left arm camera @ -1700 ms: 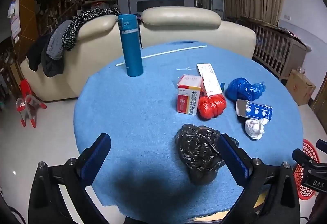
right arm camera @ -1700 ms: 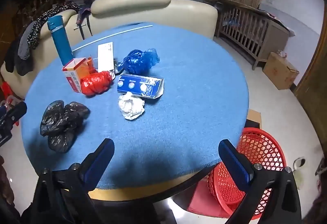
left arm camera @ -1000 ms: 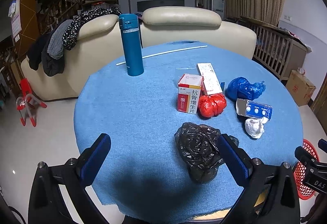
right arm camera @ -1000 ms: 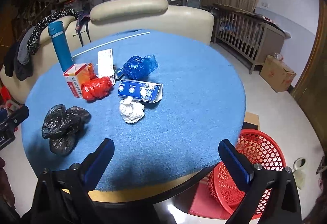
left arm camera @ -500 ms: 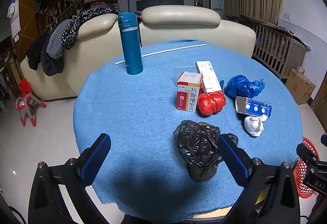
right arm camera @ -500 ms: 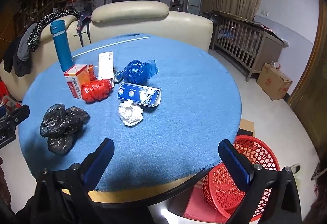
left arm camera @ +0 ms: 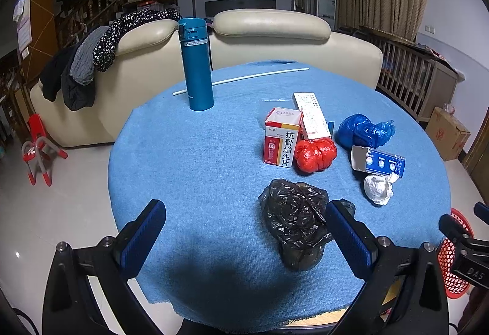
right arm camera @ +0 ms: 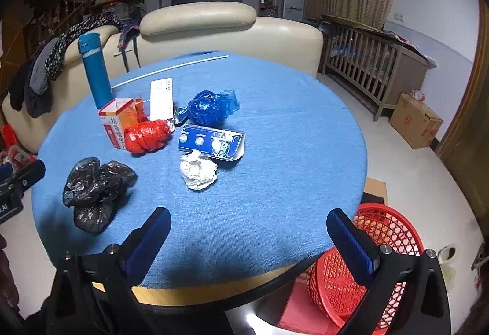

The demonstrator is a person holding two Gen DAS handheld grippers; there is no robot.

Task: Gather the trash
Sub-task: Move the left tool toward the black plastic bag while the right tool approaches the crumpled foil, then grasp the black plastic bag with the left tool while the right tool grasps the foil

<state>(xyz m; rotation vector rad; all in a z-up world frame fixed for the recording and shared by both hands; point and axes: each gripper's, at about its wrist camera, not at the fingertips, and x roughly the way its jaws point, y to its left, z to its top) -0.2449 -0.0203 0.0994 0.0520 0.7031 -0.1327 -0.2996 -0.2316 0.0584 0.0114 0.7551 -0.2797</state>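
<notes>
Both grippers' fingers spread, level, empty

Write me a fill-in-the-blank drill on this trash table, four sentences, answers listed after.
1. The crumpled bag nearest the left gripper is ____ in colour.
2. The basket beside the table is ____.
3. The tall bottle stands ____ on the cloth.
4. The white paper wad lies just in front of the flattened ____ box.

Missing words: black; red; upright; blue
</notes>
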